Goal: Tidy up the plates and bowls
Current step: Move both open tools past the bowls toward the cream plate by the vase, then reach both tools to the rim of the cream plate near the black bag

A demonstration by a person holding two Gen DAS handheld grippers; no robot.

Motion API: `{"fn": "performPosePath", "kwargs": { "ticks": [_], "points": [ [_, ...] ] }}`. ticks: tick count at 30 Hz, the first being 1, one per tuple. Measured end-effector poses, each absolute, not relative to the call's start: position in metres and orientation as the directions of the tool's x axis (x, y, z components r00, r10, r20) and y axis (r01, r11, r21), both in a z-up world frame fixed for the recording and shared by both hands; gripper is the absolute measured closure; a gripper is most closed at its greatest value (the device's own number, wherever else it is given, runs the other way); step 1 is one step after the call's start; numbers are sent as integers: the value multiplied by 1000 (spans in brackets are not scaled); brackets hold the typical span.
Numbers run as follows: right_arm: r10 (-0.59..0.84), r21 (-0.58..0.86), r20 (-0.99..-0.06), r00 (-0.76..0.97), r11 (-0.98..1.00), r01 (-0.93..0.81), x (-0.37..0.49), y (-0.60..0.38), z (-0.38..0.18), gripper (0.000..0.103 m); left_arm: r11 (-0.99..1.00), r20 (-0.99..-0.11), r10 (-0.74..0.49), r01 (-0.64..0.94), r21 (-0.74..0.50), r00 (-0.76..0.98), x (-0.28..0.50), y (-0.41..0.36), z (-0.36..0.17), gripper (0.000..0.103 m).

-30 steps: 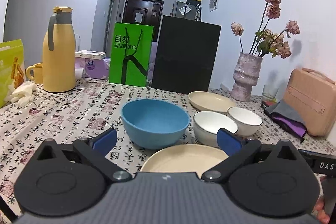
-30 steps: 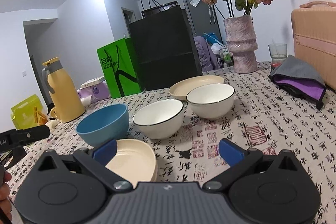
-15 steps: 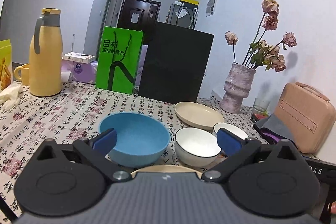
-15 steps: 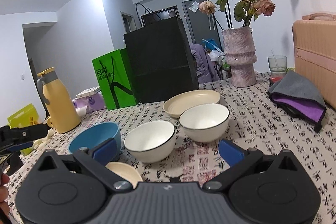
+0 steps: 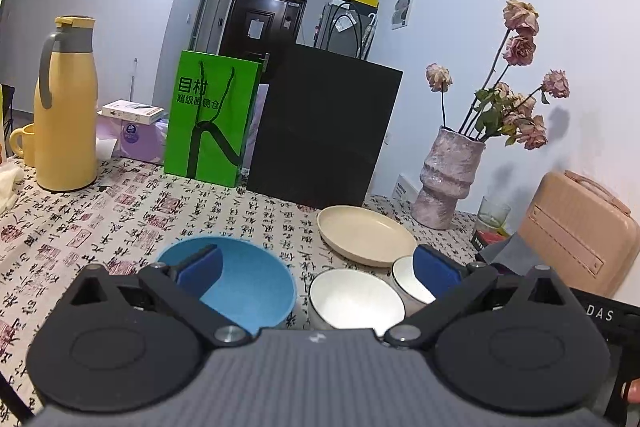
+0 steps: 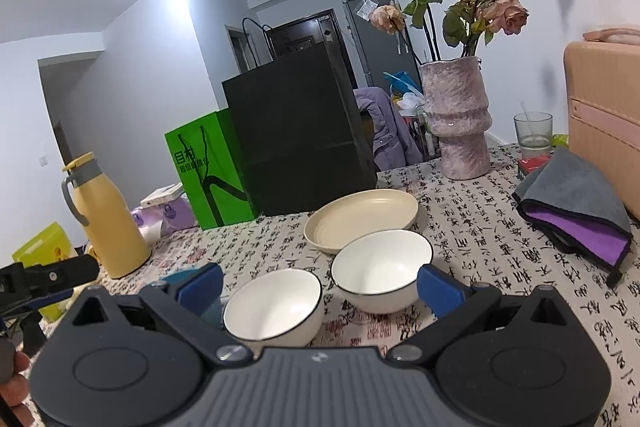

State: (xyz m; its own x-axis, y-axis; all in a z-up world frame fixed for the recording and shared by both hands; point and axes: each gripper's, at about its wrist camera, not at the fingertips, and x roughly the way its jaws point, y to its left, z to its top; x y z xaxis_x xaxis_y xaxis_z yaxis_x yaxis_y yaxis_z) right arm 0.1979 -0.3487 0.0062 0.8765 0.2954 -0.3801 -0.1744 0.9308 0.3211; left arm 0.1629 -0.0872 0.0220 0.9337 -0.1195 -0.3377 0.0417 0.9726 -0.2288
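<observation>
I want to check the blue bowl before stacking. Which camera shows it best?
The left wrist view: the blue bowl shows most of its rim and inside, though one finger pad of the open left gripper overlaps it. In the right wrist view only a blue sliver peeks from behind a finger.

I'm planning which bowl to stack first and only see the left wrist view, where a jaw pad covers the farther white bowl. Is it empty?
Observer: Yes. In the right wrist view the farther white bowl is upright and empty.
Operator: What lies to its right?
Observer: Bare tablecloth, then a folded gray-and-purple cloth.
Operator: Is the right gripper holding anything?
Observer: No. The right gripper has open jaws, with the nearer white bowl just ahead of them.
</observation>
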Motion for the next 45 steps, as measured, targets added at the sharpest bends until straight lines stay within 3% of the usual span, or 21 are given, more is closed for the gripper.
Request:
{"fn": "performPosePath", "kwargs": {
  "ticks": [45],
  "points": [
    [328, 376, -444, 834, 913, -159, 391, -336, 36, 0, 963, -442, -7, -113, -245, 897, 319, -86, 33, 0]
  ]
}}
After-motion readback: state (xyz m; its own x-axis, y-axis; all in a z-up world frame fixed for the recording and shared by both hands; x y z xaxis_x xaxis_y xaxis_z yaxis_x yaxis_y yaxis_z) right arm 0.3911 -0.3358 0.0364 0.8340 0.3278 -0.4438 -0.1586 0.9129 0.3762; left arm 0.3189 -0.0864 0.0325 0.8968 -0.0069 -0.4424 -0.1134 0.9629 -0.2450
